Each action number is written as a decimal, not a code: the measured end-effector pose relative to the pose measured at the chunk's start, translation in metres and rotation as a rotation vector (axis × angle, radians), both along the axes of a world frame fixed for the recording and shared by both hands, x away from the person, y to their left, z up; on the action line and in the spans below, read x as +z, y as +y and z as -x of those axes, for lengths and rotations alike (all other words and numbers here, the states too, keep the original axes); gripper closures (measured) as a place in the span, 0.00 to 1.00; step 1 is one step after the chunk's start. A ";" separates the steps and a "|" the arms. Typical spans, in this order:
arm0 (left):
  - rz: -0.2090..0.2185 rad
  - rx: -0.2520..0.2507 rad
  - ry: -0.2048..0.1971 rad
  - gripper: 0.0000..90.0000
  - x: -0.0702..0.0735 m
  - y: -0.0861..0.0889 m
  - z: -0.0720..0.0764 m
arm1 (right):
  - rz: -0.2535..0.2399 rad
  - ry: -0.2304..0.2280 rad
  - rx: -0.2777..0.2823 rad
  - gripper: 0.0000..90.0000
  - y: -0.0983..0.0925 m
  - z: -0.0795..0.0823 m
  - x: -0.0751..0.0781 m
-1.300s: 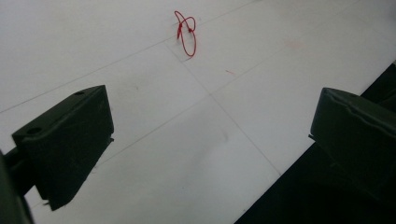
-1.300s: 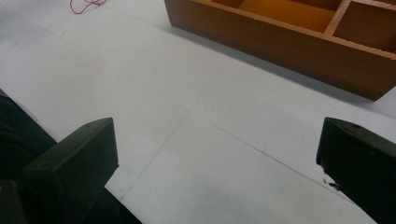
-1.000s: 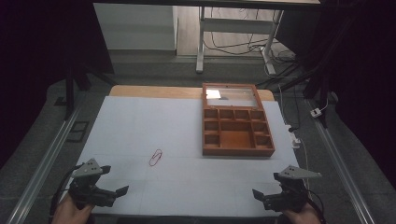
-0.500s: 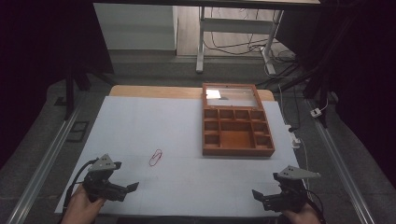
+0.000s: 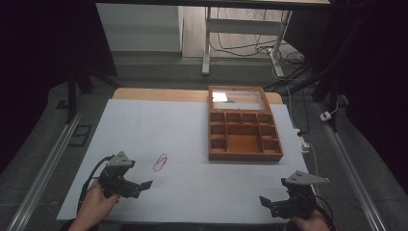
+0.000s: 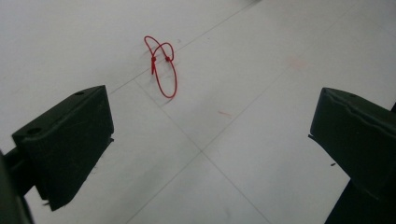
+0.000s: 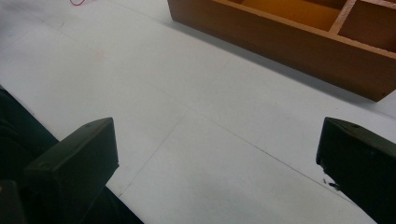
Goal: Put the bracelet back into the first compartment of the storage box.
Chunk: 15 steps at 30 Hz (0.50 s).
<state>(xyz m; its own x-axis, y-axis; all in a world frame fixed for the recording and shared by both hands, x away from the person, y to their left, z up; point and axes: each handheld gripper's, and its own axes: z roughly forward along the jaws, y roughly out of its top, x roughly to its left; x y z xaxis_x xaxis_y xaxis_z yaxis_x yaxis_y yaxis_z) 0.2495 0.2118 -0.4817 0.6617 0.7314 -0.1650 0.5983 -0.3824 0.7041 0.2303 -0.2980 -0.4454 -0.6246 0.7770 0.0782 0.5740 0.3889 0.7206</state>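
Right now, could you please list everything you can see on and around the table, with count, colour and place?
red wire loop: one, red, on the white sheet left of centre, ahead of the left tongs
wooden box: one, brown, compartments look empty, right of centre on the sheet
lid: one, clear panel in a brown frame, lying open behind the box
white sheet: one, white, covers most of the tabletop
desk frame: one, white legs, on the floor behind the table
left tongs: one, black, open, near edge at left, held in a hand
right tongs: one, black, open, near edge at right, held in a hand
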 end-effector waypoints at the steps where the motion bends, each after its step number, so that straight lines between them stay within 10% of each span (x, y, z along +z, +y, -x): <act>1: -0.001 -0.004 0.000 0.00 0.000 -0.001 -0.002 | 0.001 0.000 0.000 0.00 0.000 0.000 0.000; 15: -0.015 -0.010 0.000 0.00 -0.003 -0.017 -0.030 | 0.007 0.002 0.003 0.00 0.001 0.000 0.000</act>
<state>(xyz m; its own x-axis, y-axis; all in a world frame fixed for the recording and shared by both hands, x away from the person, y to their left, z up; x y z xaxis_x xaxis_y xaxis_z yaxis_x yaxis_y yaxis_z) 0.2795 0.1948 -0.4847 0.6686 0.7275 -0.1542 0.5948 -0.3987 0.6980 0.2304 -0.2973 -0.4457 -0.6271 0.7754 0.0742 0.5741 0.3957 0.7168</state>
